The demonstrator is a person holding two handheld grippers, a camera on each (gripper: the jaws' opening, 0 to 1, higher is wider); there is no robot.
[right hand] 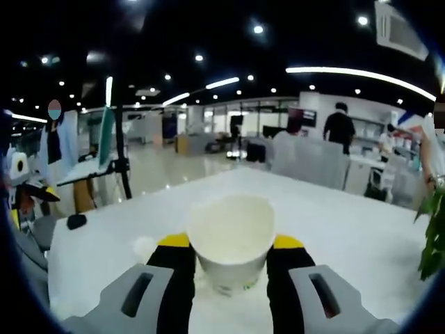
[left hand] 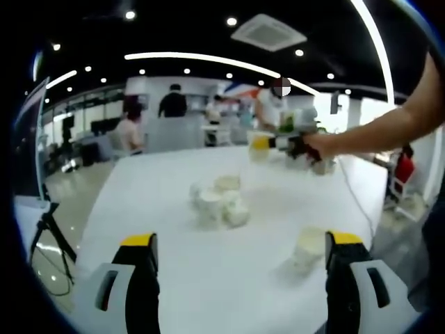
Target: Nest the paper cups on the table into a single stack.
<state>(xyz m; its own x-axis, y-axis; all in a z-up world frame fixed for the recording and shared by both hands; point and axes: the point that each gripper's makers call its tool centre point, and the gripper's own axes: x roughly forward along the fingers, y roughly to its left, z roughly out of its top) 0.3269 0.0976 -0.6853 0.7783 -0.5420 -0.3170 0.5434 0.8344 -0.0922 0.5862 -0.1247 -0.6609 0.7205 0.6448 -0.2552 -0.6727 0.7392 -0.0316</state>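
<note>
Several white paper cups [left hand: 219, 202] huddle at the middle of the white table [left hand: 160, 209]; some stand and some lie on their sides. One more cup [left hand: 309, 247] lies near the right jaw of my left gripper [left hand: 240, 271], which is open and holds nothing. At the table's far right, a person's arm holds my right gripper [left hand: 292, 142] with a cup [left hand: 259, 147] in its jaws. In the right gripper view, my right gripper [right hand: 231, 261] is shut on an upright white paper cup [right hand: 231, 240], its mouth facing up. A small white cup [right hand: 144, 245] lies to the left of the jaws.
A black tripod [left hand: 52, 233] stands off the table's left edge. A thin cable [left hand: 354, 202] runs along the table's right side. Green plant leaves [right hand: 434, 236] hang at the right. People stand at desks behind the table.
</note>
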